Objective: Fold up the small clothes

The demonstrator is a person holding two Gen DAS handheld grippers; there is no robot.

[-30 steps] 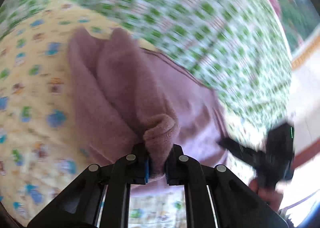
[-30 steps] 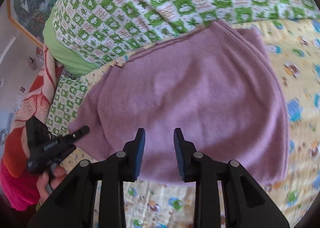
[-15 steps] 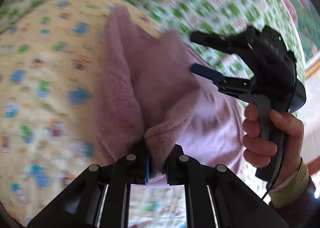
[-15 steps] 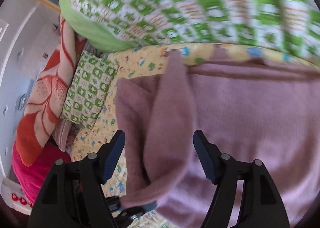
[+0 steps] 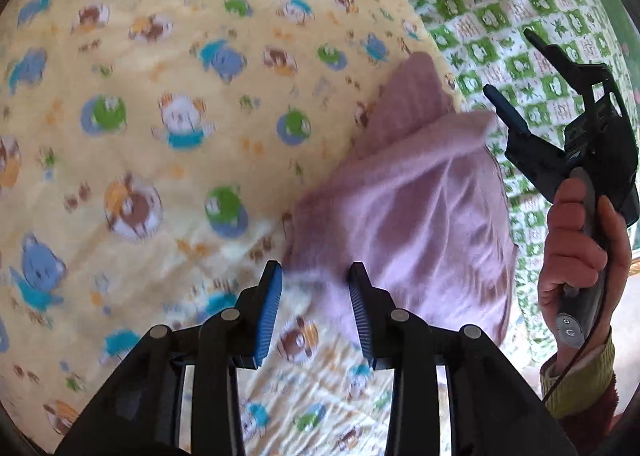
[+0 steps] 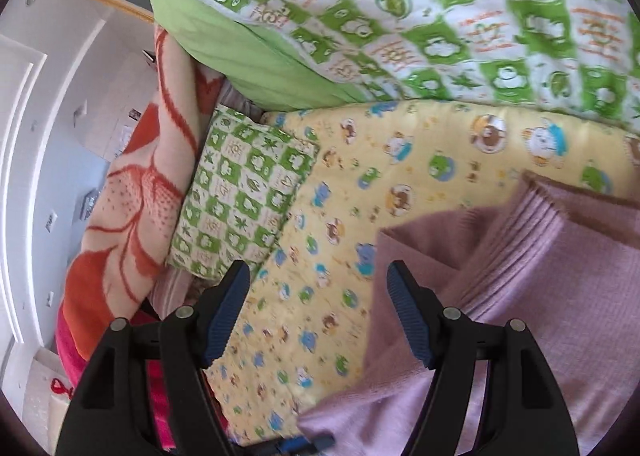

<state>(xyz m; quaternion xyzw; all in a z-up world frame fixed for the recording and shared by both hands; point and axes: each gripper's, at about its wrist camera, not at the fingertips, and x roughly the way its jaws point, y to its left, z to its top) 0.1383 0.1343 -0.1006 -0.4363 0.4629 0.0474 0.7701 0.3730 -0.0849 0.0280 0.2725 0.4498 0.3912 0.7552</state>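
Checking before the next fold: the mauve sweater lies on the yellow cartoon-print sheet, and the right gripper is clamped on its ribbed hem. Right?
Not quite. The right gripper is open and empty, as the right wrist view shows. The mauve sweater does lie on the yellow cartoon-print sheet.
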